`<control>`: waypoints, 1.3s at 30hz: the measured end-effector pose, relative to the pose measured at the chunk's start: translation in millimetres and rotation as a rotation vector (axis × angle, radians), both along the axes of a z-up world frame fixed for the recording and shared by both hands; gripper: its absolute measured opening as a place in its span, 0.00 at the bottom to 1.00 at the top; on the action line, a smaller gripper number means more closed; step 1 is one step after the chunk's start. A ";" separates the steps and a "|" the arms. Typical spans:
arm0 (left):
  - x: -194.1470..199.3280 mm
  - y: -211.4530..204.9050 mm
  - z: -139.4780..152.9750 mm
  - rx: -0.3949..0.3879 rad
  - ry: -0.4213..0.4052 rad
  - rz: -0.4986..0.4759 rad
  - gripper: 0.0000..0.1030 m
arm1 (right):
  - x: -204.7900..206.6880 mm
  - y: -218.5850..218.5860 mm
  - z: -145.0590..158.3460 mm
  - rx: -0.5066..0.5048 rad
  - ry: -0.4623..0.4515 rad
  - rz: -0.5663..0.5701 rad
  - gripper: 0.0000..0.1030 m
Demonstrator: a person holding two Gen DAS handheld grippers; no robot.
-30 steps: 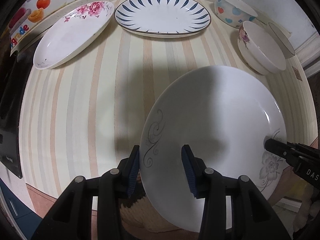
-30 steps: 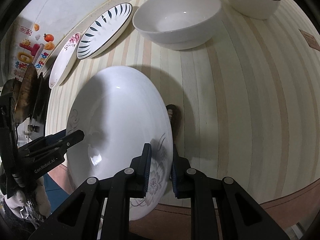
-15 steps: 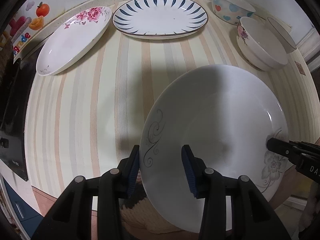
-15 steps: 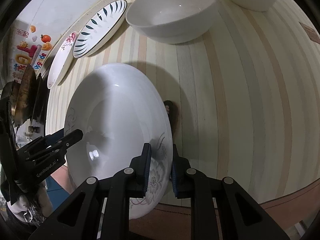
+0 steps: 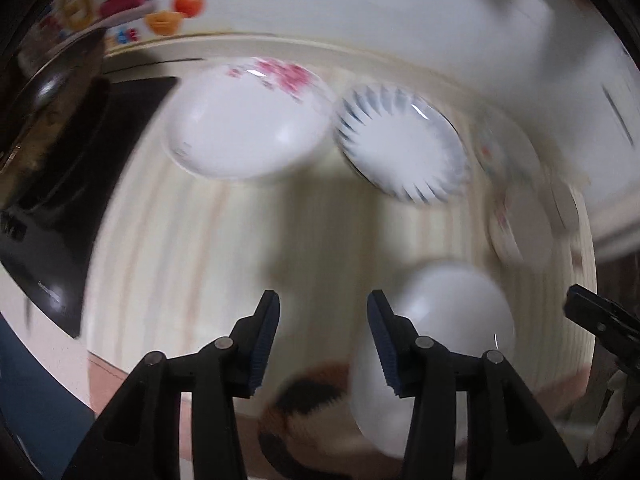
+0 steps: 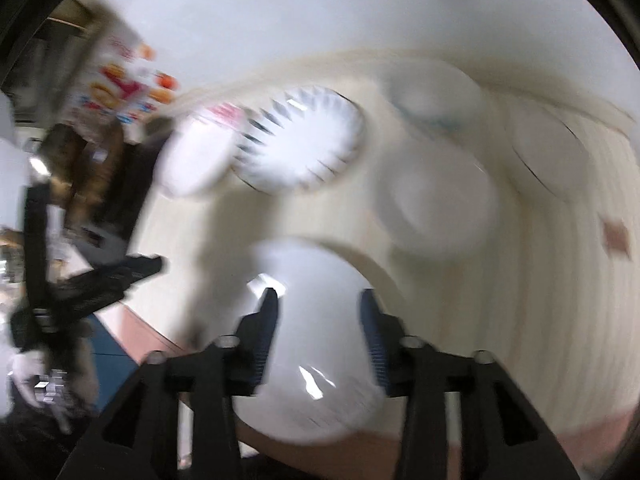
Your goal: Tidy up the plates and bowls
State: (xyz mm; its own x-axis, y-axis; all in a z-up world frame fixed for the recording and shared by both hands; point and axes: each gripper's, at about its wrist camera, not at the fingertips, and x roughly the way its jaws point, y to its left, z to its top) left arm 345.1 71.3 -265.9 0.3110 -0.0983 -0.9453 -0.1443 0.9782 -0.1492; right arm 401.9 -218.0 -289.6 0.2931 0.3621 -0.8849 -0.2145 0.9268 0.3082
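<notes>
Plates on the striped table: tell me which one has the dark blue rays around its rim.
The blue-rayed plate at the back, between the pink-flowered plate and the bowls. The plain white plate nearest the grippers has no rays.

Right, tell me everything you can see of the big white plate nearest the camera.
The big white plate is round, glossy and looks ceramic, plain white where the blur lets it show; any pattern is smeared out. It lies at the near edge of the striped table, partly overhanging it. The right gripper is above it with jaws opening and no pad pressing on it. The left gripper is off its rim. Nothing else visibly touches it.
</notes>
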 end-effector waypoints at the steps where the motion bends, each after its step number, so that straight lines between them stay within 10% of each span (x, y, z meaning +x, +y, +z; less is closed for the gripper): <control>1: 11.4 13.8 -0.6 0.016 0.001 0.038 0.42 | 21.0 15.4 3.6 0.040 -0.004 0.024 0.49; 16: 113.4 136.1 -78.0 0.008 0.098 0.361 0.42 | 272.2 217.0 -85.9 -0.009 0.091 0.230 0.40; 24: 132.0 151.2 -104.3 -0.035 0.105 0.366 0.40 | 302.6 243.4 -131.2 -0.057 0.143 0.277 0.17; 39: 130.4 164.4 -81.9 -0.023 0.047 0.355 0.30 | 294.5 232.0 -119.8 -0.019 0.102 0.268 0.16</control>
